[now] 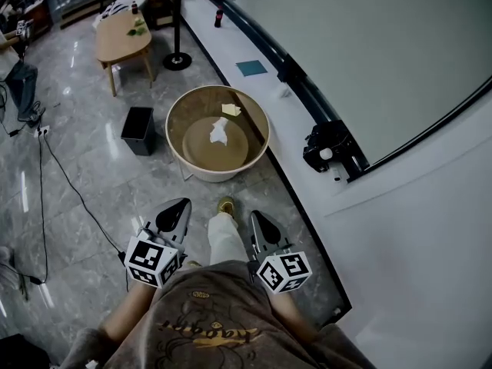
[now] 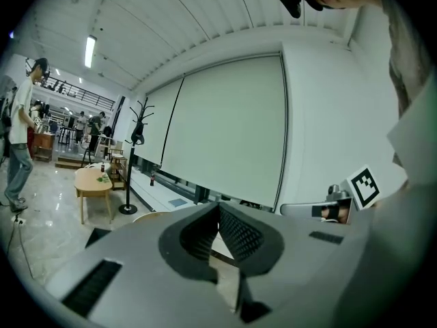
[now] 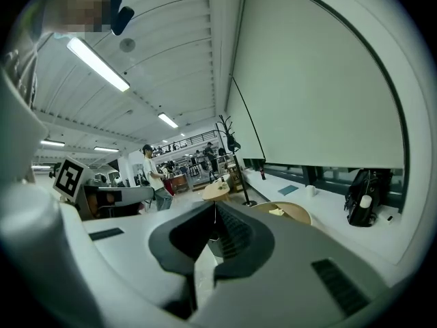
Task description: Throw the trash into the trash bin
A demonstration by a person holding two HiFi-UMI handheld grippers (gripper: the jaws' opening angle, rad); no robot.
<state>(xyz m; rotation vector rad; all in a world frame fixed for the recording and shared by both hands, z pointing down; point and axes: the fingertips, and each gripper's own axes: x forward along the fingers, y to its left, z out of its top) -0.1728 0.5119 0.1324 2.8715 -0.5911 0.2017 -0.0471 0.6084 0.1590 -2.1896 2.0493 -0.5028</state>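
Head view: left gripper (image 1: 186, 202) and right gripper (image 1: 254, 214) are hovering close to the body, each with jaws pressed together on nothing. Round bin (image 1: 215, 174) is standing at twelve o'clock, about equally near both. Crumpled white paper (image 1: 219, 131) and yellow scrap (image 1: 231, 110) are already lying inside it.

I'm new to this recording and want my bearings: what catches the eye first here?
The big round rimmed table on the floor ahead, with crumpled white paper and a yellow scrap on it, and a small black trash bin just to its left. Nearer the camera, the left gripper and right gripper are both shut and empty.
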